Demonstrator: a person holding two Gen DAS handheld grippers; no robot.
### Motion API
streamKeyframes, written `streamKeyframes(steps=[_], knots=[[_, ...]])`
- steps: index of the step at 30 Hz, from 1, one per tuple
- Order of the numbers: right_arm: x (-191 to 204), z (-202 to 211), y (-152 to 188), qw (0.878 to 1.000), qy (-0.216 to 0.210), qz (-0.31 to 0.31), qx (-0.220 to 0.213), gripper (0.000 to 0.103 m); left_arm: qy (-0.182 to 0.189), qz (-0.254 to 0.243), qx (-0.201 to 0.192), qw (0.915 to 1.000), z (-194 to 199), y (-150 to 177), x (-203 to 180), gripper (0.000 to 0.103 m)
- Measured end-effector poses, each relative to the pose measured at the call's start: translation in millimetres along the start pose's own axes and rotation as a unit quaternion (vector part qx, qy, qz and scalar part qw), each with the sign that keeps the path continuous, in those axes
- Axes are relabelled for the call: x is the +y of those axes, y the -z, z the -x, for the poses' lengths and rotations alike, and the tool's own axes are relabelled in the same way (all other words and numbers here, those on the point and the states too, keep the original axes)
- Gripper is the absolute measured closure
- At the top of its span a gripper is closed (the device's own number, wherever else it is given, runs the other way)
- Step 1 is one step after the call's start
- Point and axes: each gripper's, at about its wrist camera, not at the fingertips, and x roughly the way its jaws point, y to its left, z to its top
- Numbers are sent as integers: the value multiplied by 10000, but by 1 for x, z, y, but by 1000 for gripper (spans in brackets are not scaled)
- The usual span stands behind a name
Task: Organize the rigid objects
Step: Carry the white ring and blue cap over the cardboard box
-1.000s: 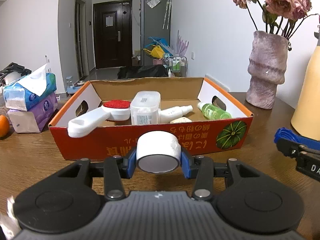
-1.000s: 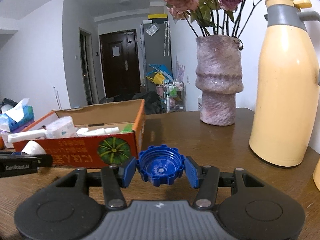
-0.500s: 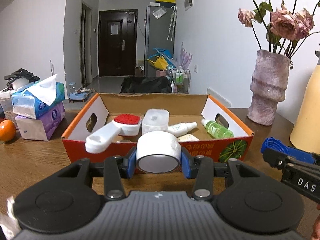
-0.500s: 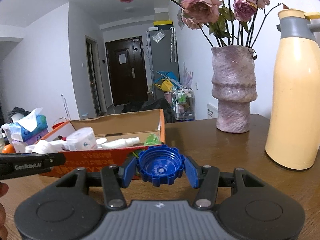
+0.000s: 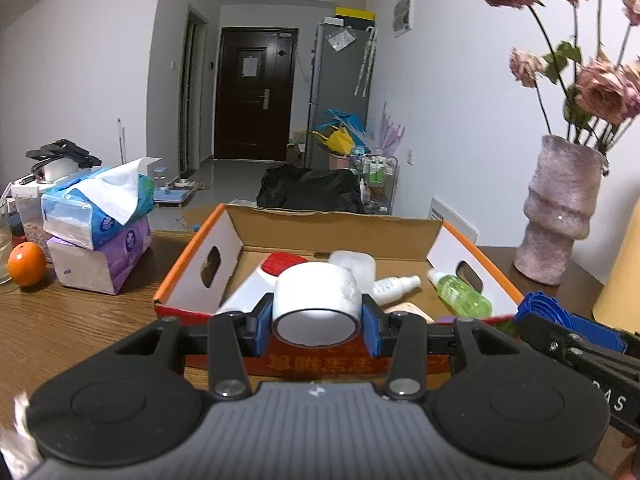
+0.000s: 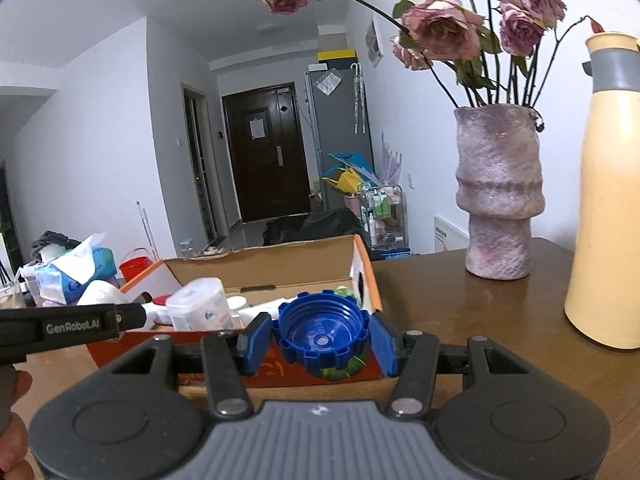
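My left gripper (image 5: 316,324) is shut on a white roll of tape (image 5: 316,296), held above the near wall of the orange cardboard box (image 5: 200,256). Inside the box lie a white brush with red bristles (image 5: 280,262), a clear plastic container (image 5: 356,264), a white spray bottle (image 5: 394,286) and a green bottle (image 5: 460,292). My right gripper (image 6: 322,338) is shut on a blue ribbed bottle cap (image 6: 322,330), hollow side facing the camera, over the box's near right corner (image 6: 368,280). That cap also shows at the right of the left wrist view (image 5: 548,312).
A mauve vase (image 6: 500,196) with dried roses and a tall yellow thermos (image 6: 608,208) stand right of the box on the wooden table (image 6: 460,304). Stacked tissue packs (image 5: 100,216) and an orange (image 5: 26,264) sit to the left. A hand (image 6: 12,416) holds the left gripper.
Both grippers have risen and moved toward the box with their loads still held; the tape and the cap now hang over its near wall instead of in front of it.
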Motion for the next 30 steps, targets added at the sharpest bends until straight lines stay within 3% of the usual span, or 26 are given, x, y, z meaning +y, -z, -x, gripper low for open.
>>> streamKeyframes(steps=[30], knots=[[29, -57, -18, 9999, -85, 29, -113, 50, -258, 197, -110, 9994, -55, -31, 14, 58]])
